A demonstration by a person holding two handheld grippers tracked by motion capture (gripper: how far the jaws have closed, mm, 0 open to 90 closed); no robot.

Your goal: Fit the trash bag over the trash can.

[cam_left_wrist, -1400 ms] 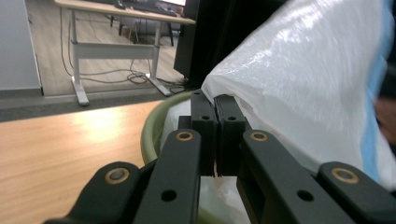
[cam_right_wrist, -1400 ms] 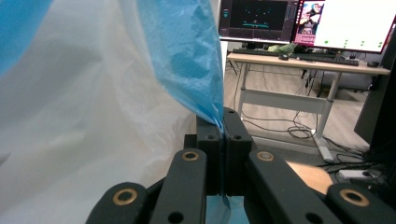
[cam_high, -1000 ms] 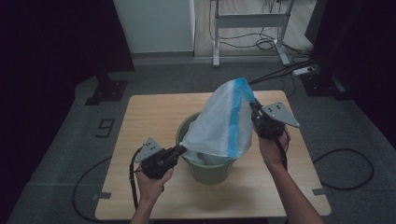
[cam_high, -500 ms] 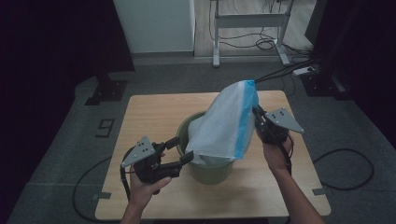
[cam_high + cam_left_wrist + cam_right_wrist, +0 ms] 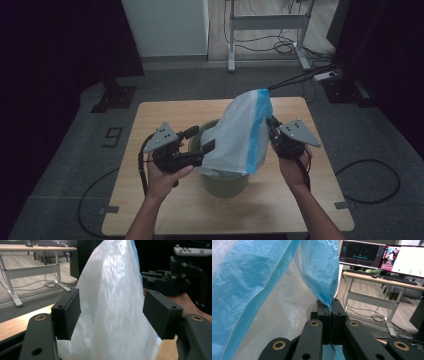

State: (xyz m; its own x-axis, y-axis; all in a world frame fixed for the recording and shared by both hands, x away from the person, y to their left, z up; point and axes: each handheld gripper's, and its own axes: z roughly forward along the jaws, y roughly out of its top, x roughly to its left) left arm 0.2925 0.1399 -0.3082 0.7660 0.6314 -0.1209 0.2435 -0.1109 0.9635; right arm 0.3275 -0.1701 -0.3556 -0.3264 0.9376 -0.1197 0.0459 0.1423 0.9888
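A white plastic bag (image 5: 235, 137) with a blue band along its edge stands raised over a green bucket (image 5: 222, 182) on the wooden table (image 5: 150, 115), its lower end inside the bucket. My right gripper (image 5: 271, 126) is shut on the bag's blue edge, and the right gripper view shows the pinched film (image 5: 262, 290) between the closed pads of that gripper (image 5: 331, 307). My left gripper (image 5: 200, 139) hovers at the bag's left side; its jaws have just been opening. In the left gripper view the bag (image 5: 112, 285) hangs between this gripper's (image 5: 112, 312) spread pads without being pressed.
A white cabinet (image 5: 165, 25) and a metal desk frame (image 5: 265, 30) with loose cables stand behind the table. A power strip (image 5: 327, 76) and a black stand base (image 5: 114, 97) lie on the floor. Monitors (image 5: 382, 257) glow on a desk.
My left gripper let go of the bag's lower left edge, opened and rose beside the bag. The right gripper kept its hold and stayed put.
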